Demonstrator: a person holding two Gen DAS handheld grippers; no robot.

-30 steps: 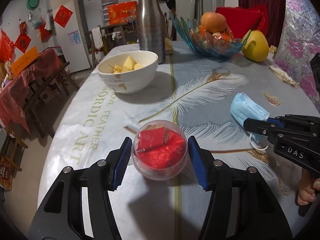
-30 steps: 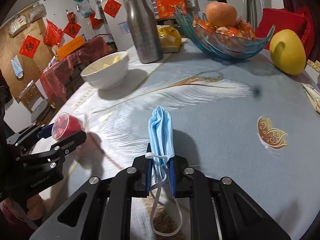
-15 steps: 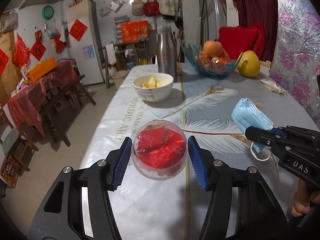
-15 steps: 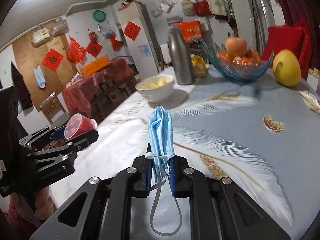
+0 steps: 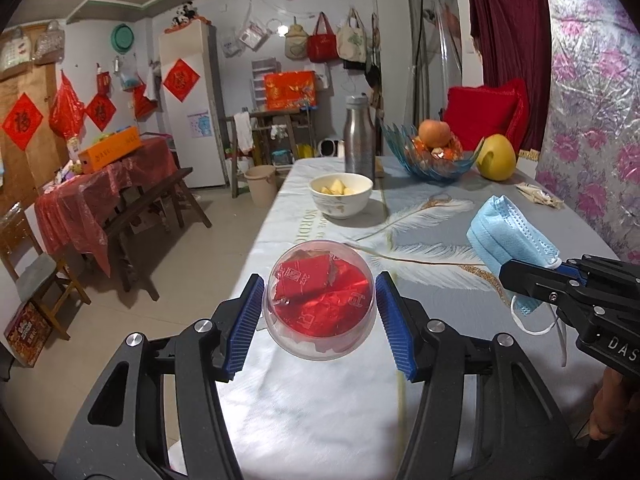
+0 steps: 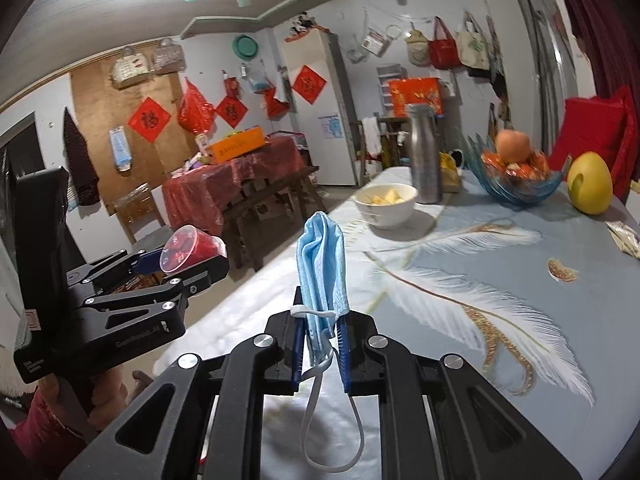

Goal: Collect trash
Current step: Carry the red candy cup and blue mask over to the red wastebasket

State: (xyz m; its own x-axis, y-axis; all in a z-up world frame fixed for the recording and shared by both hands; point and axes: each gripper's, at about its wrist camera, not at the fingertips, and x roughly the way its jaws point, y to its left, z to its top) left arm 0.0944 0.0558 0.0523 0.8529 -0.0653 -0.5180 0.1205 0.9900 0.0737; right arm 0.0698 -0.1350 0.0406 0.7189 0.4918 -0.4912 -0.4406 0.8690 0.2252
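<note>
Gripping a clear plastic cup point(image 5: 320, 304) of red wrappers point(image 5: 316, 294), the left gripper point(image 5: 320, 312) hangs above the table's point(image 5: 320, 408) near-left edge. The right gripper point(image 6: 320, 344) is nearly closed, pinching a folded blue face mask point(image 6: 322, 272).

Wrapper-filled clear cup point(image 5: 320, 300), folded blue mask point(image 6: 322, 276)

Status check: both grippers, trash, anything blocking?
Left gripper shut on clear cup of red wrappers. Right gripper shut on blue mask. Both held above the table. Nothing in the way.

left gripper point(image 5: 320, 312) — black frame, blue ribbed pads | silver screws — "DAS"
</note>
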